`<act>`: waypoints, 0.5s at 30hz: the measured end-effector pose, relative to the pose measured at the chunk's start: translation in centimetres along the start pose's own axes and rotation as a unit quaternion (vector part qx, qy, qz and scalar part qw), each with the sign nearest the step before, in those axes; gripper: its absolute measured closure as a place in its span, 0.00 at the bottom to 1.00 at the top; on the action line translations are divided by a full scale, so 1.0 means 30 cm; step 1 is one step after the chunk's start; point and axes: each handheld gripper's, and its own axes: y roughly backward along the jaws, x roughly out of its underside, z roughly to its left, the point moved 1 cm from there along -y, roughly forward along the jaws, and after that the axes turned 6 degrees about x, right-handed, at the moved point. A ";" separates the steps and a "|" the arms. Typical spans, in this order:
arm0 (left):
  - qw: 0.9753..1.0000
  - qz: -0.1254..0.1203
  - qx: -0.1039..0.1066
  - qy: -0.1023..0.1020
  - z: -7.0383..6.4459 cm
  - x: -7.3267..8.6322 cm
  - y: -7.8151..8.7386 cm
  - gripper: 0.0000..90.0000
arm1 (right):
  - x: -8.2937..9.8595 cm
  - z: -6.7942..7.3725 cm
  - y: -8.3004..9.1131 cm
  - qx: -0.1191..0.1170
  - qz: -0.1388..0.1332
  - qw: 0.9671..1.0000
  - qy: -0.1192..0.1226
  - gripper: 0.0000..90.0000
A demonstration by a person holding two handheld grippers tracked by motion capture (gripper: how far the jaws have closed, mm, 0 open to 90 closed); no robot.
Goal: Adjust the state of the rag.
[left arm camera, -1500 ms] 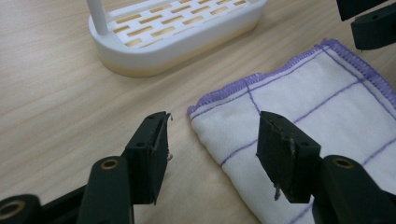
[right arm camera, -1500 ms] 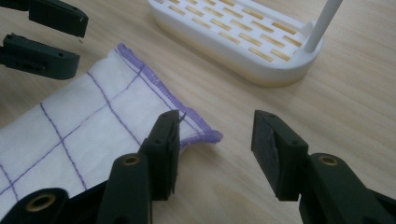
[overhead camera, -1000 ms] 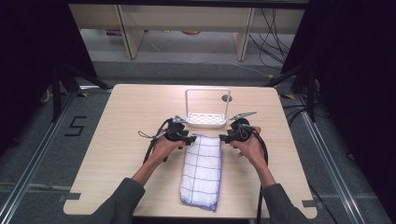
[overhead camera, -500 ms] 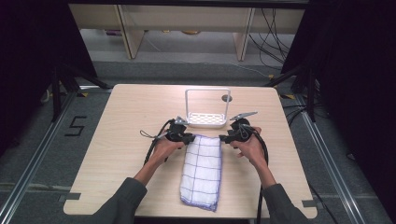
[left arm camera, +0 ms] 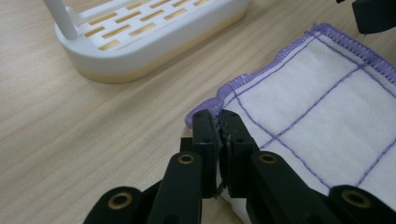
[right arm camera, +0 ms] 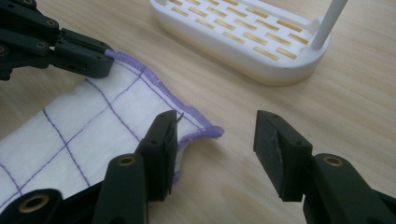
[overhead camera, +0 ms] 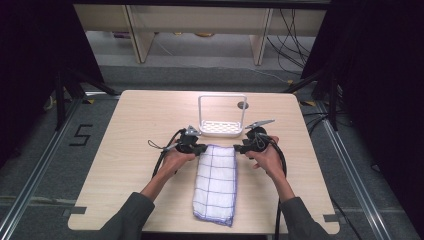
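Note:
A white cloth with a purple grid and purple hem lies folded lengthwise on the wooden table, its far end toward a white slotted rack. My left gripper is shut on the cloth's far left corner. My right gripper stands open at the far right corner, one jaw resting on the cloth, the other over bare wood. In the right gripper view the left gripper pinches the opposite corner.
The rack with its tall white loop handle stands just beyond the cloth, close to both grippers. A small dark hole marks the table behind it. Shelving and cables lie past the far edge.

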 end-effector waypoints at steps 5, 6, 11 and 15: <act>1.000 0.001 0.003 -0.003 0.007 0.004 0.004 0.95 | -0.007 0.014 -0.008 -0.006 0.004 1.000 -0.012 0.56; 1.000 0.001 0.002 0.001 0.004 0.004 0.003 0.95 | -0.008 0.017 -0.010 -0.008 0.009 1.000 -0.012 0.56; 1.000 -0.001 -0.001 -0.003 0.004 0.006 0.006 0.95 | -0.016 0.031 -0.034 -0.006 0.011 1.000 -0.011 0.55; 1.000 0.000 -0.001 -0.001 0.007 0.013 0.011 0.95 | -0.021 0.043 -0.070 -0.012 0.020 1.000 -0.016 0.54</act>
